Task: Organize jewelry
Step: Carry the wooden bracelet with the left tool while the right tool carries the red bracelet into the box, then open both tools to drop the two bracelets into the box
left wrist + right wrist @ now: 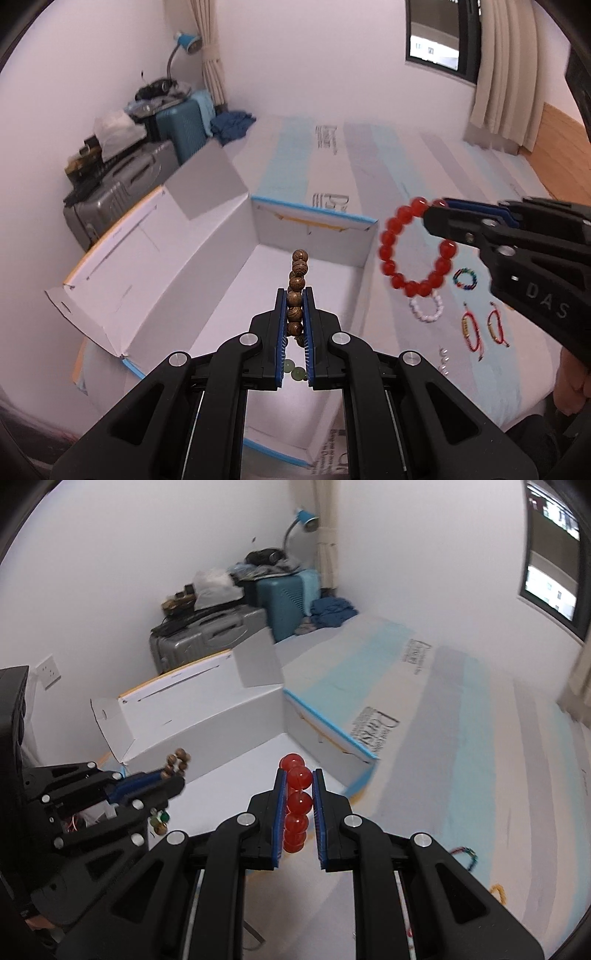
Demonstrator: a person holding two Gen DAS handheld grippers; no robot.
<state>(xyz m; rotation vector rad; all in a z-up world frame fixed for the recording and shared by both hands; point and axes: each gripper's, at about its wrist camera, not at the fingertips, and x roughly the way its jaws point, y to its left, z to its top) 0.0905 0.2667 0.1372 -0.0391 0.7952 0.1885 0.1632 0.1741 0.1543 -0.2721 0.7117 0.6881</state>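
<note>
My left gripper point(295, 295) is shut on a brown wooden bead bracelet point(297, 284), held above the open white box point(207, 266). My right gripper point(298, 775) is shut on a red bead bracelet point(297, 797), also over the box's white floor point(236, 786). In the left wrist view the right gripper point(430, 208) comes in from the right with the red bracelet point(415, 251) hanging from it as a ring. In the right wrist view the left gripper point(177, 771) shows at the left with the brown beads point(177, 762). Green beads point(293, 371) lie in the box under my left gripper.
On the striped bed cover point(406, 162) right of the box lie a white bead bracelet point(426, 308), a multicoloured bracelet point(464, 278), two red cord bracelets point(480, 326) and pearl beads point(444, 360). Suitcases point(122, 188) stand against the wall. The box lid point(110, 251) stands open at the left.
</note>
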